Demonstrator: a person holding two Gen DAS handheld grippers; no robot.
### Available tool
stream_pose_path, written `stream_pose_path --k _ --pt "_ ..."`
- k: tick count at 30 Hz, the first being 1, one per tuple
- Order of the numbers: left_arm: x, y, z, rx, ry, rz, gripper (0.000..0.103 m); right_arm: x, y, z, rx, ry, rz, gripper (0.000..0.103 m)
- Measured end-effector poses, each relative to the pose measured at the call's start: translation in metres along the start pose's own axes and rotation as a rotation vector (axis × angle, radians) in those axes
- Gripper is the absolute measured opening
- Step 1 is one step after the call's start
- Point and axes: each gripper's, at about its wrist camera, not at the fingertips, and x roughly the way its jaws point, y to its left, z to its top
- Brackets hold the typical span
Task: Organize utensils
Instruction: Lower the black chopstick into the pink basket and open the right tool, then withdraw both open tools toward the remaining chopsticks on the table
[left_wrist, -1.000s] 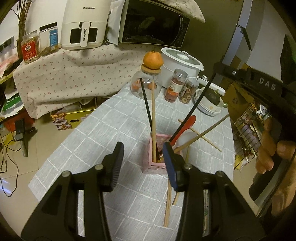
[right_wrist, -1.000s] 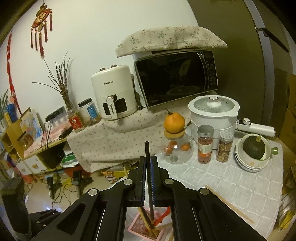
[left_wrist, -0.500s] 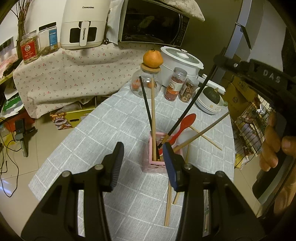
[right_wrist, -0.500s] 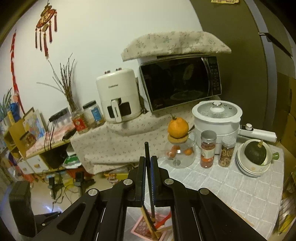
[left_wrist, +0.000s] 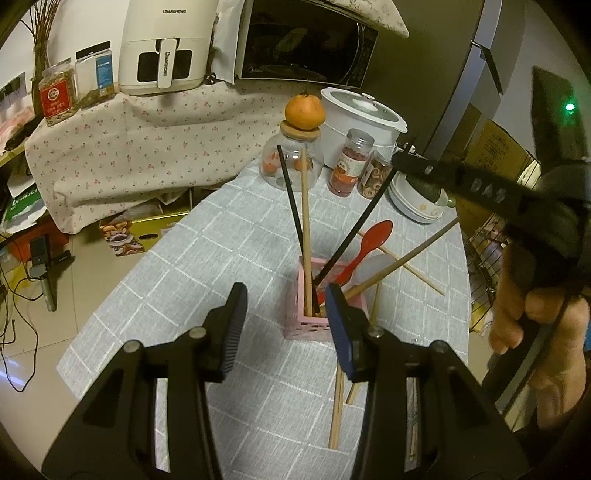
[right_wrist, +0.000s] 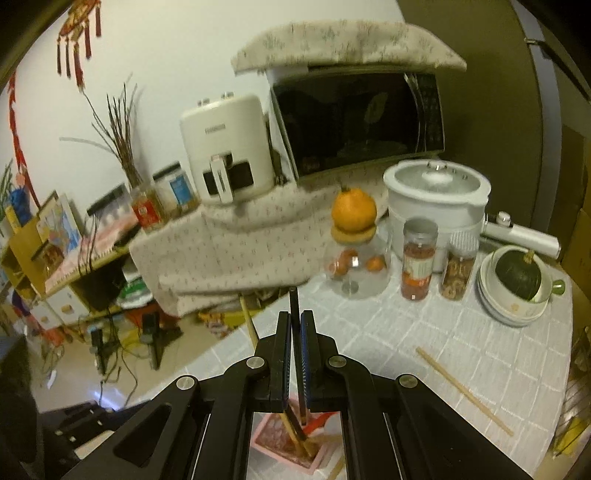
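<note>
Right hand-held gripper clamped on a black chopstick — lower tip inside the pink holder directly beneath. Left hand-held gripper open, empty — holder just ahead on the tabletop.

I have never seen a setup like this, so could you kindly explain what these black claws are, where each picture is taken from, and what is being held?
There is no robot here: a person holds a two-finger gripper in each hand, with a camera on each looking along its fingers. One picture looks past the left gripper, open and empty, at a pink utensil holder on the checked tablecloth. The holder contains chopsticks and a red spoon; more wooden chopsticks lie loose nearby. The other picture looks past the right gripper, shut on a black chopstick whose lower end points into the holder. The person's hand appears on the right of the left-hand picture.
</note>
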Motion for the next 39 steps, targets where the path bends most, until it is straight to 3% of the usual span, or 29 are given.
stream_pose_path --k 5,7,9,13,17,21,30,39 --pt "0.000 -0.001 0.000 -0.001 0.002 -0.002 0.047 0.003 -0.002 -0.002 0.006 0.035 0.008 0.006" --pt "0.001 -0.001 -0.001 -0.007 0.007 -0.006 0.059 -0.004 -0.004 -0.001 0.009 0.028 0.006 0.009" --pt "0.002 -0.002 -0.001 -0.015 0.011 0.006 0.072 -0.014 -0.005 0.001 0.006 0.021 0.010 0.019" --pt "0.006 -0.005 -0.004 -0.027 0.053 0.017 0.076 -0.041 -0.014 0.005 -0.012 0.000 -0.015 0.034" --pt "0.012 -0.010 -0.012 -0.023 0.090 0.044 0.081 -0.068 -0.030 0.002 -0.011 -0.004 -0.035 0.056" --pt "0.023 -0.017 -0.024 -0.016 0.161 0.030 0.081 -0.083 -0.052 -0.009 -0.003 0.032 -0.081 0.062" --pt "0.041 -0.038 -0.054 0.073 0.275 0.037 0.081 -0.078 -0.115 -0.058 0.117 0.228 -0.167 0.065" --pt "0.056 -0.053 -0.072 0.133 0.349 0.042 0.081 -0.036 -0.145 -0.129 0.207 0.524 -0.131 0.065"
